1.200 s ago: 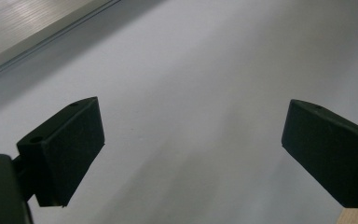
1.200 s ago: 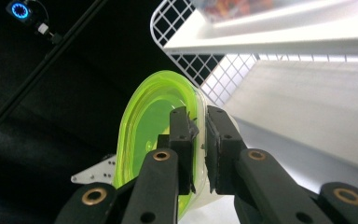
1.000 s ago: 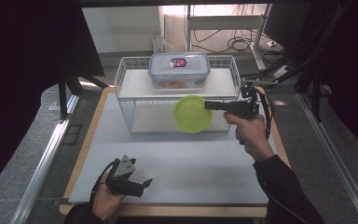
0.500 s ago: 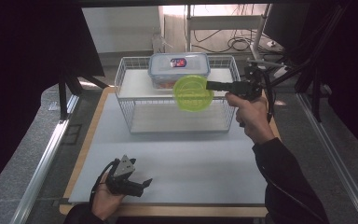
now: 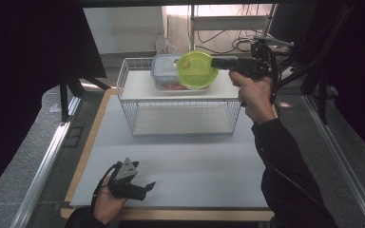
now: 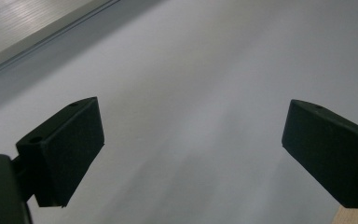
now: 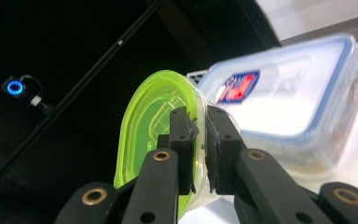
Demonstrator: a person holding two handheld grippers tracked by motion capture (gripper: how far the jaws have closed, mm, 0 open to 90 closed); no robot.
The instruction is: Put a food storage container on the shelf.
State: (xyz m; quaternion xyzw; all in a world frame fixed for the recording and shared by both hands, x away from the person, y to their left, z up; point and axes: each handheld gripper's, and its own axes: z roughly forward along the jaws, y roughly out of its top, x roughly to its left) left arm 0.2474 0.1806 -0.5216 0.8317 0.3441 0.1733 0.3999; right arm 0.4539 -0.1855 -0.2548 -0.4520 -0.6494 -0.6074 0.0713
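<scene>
Two jaws of right gripper (image 7: pixel 199 140) clamp green bowl (image 7: pixel 154 140) rim.

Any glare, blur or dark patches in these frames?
High view: window glare top centre, both sides black, green bowl sharp. Left gripper view: soft, evenly lit white table, faint shadows. Right gripper view: left half black, container lid washed out, bowl rim at the jaws crisp.

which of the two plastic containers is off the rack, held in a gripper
The round lime-green plastic container, clamped at its rim by the right gripper. The clear rectangular blue-rimmed lidded box rests on the white wire rack.
</scene>
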